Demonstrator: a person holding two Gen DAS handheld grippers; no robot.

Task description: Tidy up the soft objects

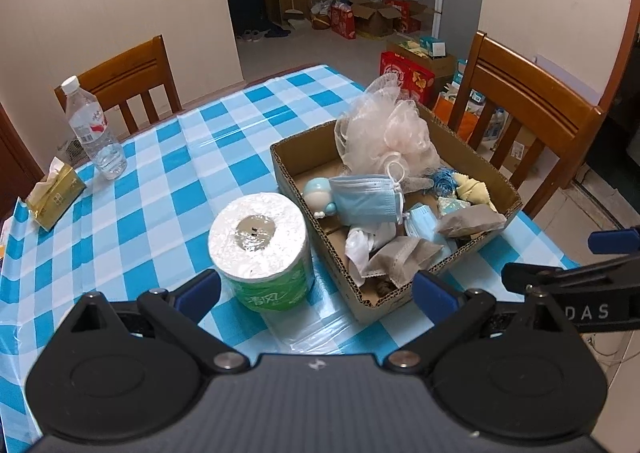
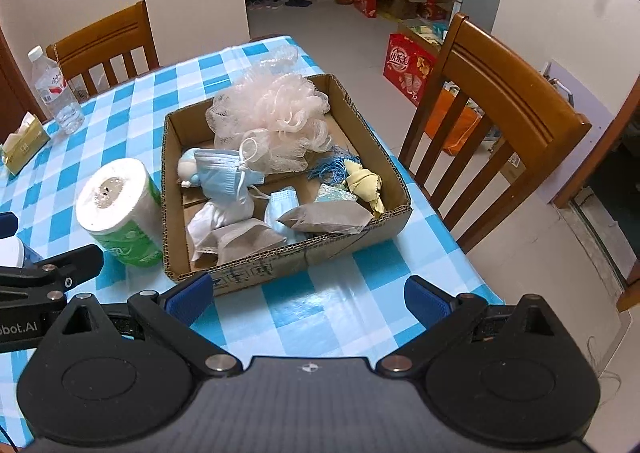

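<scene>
- The left gripper (image 1: 316, 293) is spread wide and holds nothing; its blue fingertips (image 1: 200, 289) sit low over the table, one beside the foot of the toilet paper roll (image 1: 260, 249), the other near the front corner of the cardboard box (image 1: 384, 293).
- The right gripper (image 2: 308, 295) is likewise released and empty, hovering above the checked tablecloth (image 2: 332, 293) just in front of the box's near wall (image 2: 280, 265).
- Inside the box, already gathered: a pink mesh bath pouf (image 2: 272, 113) at the back, a blue face mask (image 2: 224, 177) lying over a small pale-blue toy (image 2: 188, 169), a second folded mask (image 2: 282, 205), white crumpled cloth (image 2: 208, 221), two grey-brown pouches (image 2: 332, 217), a blue string tangle (image 2: 332, 169) and a yellow cloth (image 2: 364, 183).
- The roll stands upright on the table, touching or just beside the box's left wall, still in its green wrapper, and looks like the one soft thing left outside.
- Judged from this, the sorting is nearly finished; moving the roll in appears to be what remains, and room for it is tight.
- Far left, a tissue pack (image 1: 54, 199) and a water bottle (image 1: 94, 133) stand well apart from the box; whether the pack belongs in is unclear.
</scene>
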